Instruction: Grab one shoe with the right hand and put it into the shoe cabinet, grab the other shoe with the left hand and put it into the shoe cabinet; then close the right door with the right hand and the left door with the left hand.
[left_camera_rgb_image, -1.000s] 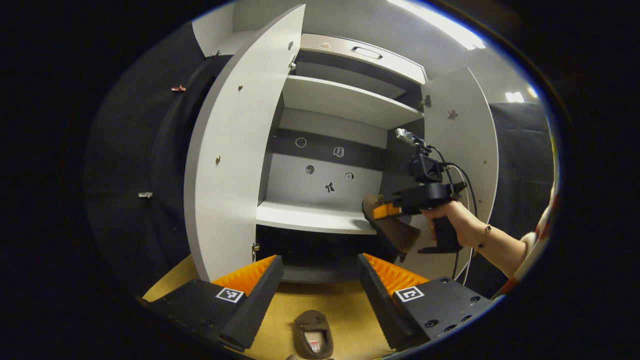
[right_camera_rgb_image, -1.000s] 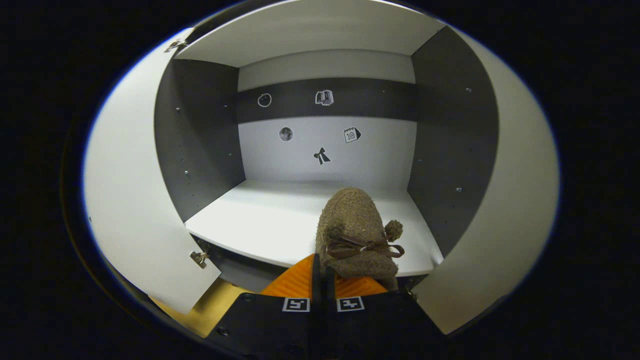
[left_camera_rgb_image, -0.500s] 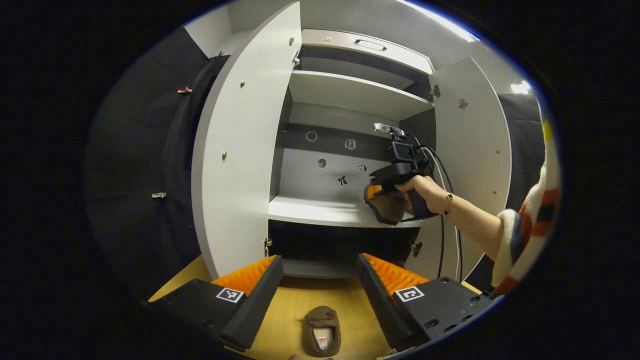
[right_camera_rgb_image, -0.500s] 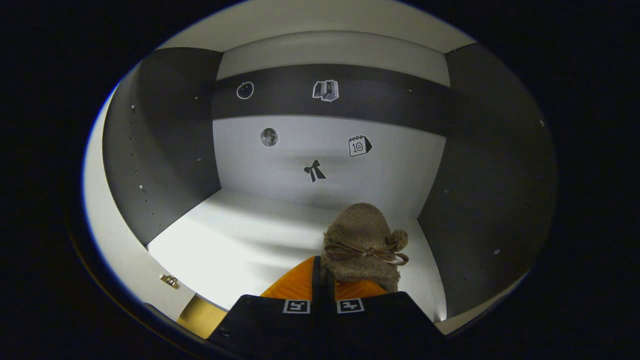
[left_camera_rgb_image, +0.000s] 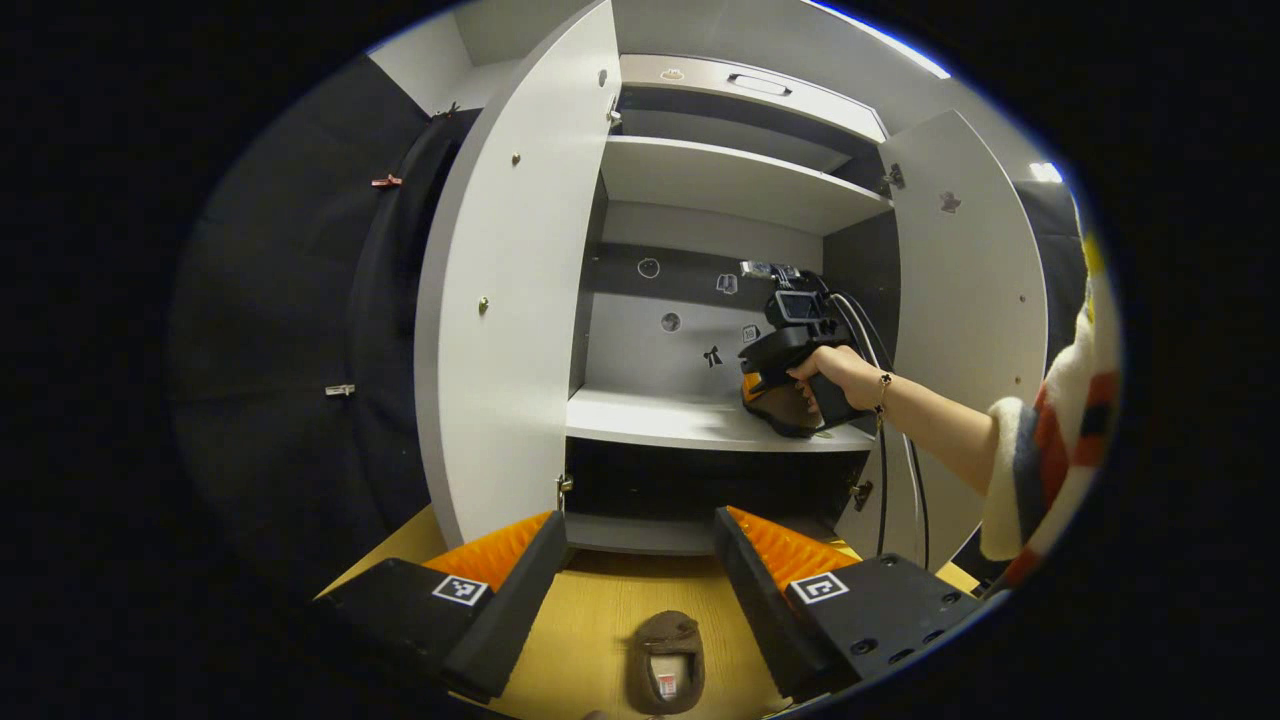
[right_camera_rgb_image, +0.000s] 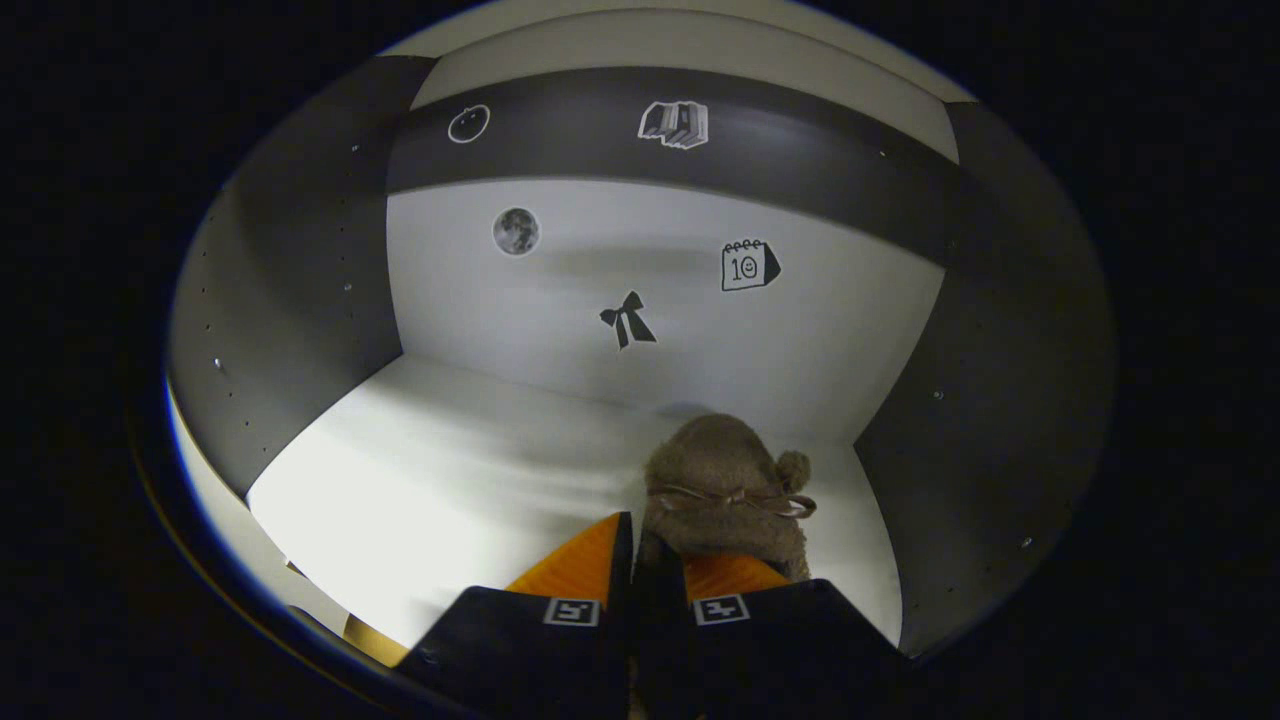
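Shelf (right_camera_rgb_image: 420, 500) bare from 9 to 11 o'clock of the shoe (right_camera_rgb_image: 722, 490) (side walls close in); both doors open.

Black gripper bodies (left_camera_rgb_image: 640, 590) carry square coded markers; a beaded bracelet (left_camera_rgb_image: 883, 388) and striped fleece sleeve (left_camera_rgb_image: 1045, 450) show.

In the left gripper view, the shoe cabinet (left_camera_rgb_image: 730, 190) stands ahead with both doors swung wide. One shoe (left_camera_rgb_image: 785, 408) sits on the right end of its middle shelf (left_camera_rgb_image: 660, 420), held in the right gripper (left_camera_rgb_image: 765, 385). The other shoe (left_camera_rgb_image: 667, 662) lies on the floor (left_camera_rgb_image: 590, 640) before the cabinet, between the left gripper (left_camera_rgb_image: 640, 570) fingers.
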